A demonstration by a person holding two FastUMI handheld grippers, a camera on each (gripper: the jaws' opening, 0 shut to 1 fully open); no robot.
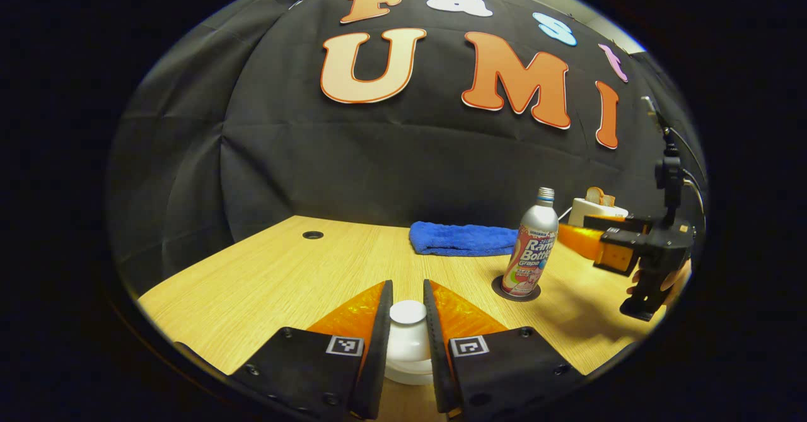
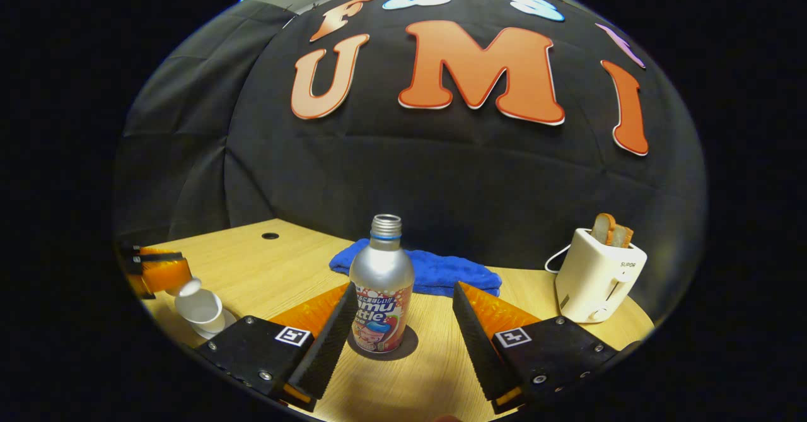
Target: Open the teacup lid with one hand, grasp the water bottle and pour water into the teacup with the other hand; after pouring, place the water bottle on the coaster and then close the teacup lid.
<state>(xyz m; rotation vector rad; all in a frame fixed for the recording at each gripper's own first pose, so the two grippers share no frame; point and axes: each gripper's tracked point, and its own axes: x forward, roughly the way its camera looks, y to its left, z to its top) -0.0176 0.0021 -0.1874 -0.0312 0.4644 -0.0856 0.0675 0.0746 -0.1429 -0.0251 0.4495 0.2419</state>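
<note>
My left gripper [image 1: 408, 285] is shut on the knob of the white teacup lid [image 1: 408, 312]. The white teacup [image 1: 410, 369] sits right beneath it. In the right gripper view, the left gripper [image 2: 157, 270] holds the lid [image 2: 188, 287] tilted just above the teacup [image 2: 202, 311] at the far left. The silver water bottle [image 2: 381, 283] stands upright on a dark round coaster [image 2: 406, 345]. My right gripper [image 2: 404, 288] is open with the bottle in front of its spread fingers, neither pressing on it. In the left gripper view, the right gripper [image 1: 621, 245] hangs just right of the bottle [image 1: 531, 245] and coaster [image 1: 516, 291].
A blue towel [image 2: 435, 270] lies behind the bottle near the wall. A white toaster [image 2: 596, 277] with bread slices stands at the right of the wooden table [image 2: 284, 270]. A small round hole [image 1: 313, 234] is in the table's far left.
</note>
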